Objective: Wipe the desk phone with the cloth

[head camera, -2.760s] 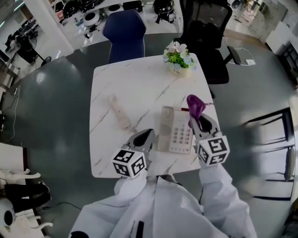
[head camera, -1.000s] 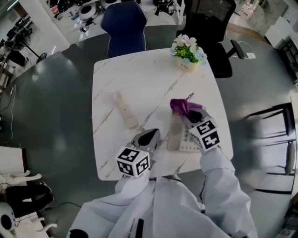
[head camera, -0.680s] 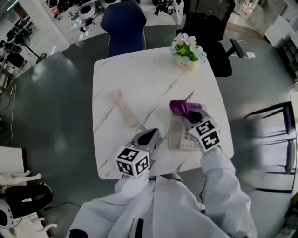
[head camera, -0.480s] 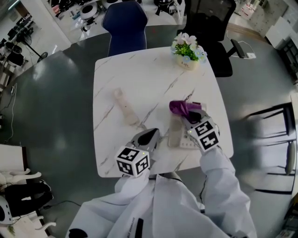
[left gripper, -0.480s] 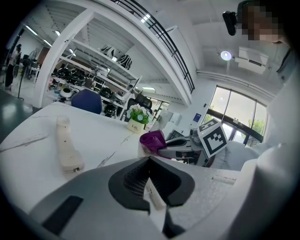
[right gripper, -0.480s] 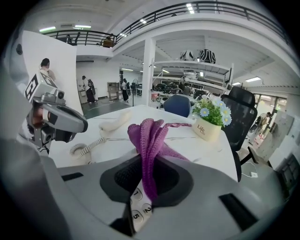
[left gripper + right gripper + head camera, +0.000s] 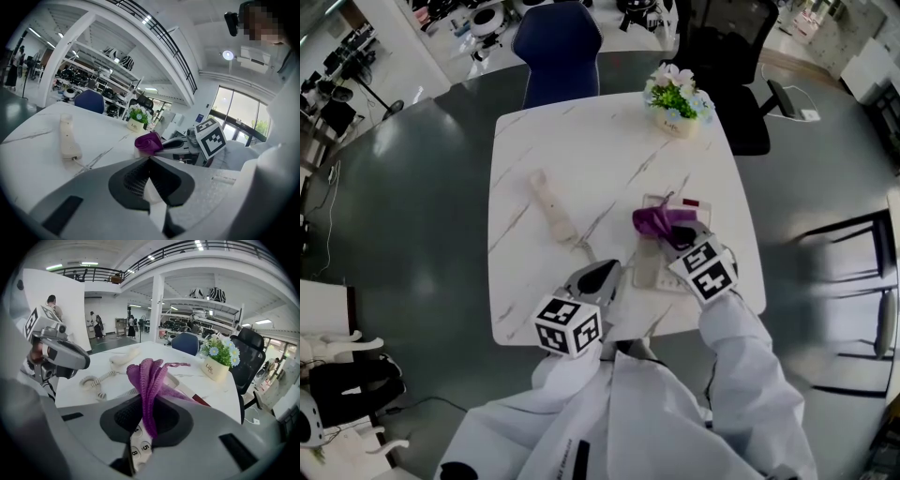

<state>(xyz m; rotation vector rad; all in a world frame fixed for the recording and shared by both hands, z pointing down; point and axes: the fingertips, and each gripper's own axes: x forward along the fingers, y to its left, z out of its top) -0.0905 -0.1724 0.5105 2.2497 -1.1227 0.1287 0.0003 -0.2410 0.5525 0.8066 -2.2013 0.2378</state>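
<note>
Left gripper (image 7: 598,278) lower centre, jaws together, empty, just beside phone (image 7: 647,265). Right gripper (image 7: 677,236) pinches purple cloth (image 7: 651,221) over it, centre right. Best: press cloth flat, short strokes, left gripper steadying base. Handset (image 7: 551,208) lies apart, upper left; mind cord (image 7: 96,379)

Right tongs (image 7: 673,234) have swung left; cloth (image 7: 654,221) now lies over the phone (image 7: 648,266).

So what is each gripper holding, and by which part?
Right gripper pinches the purple cloth by its bunched lower folds; the rest sticks up. Left gripper is shut, holding nothing.
</note>
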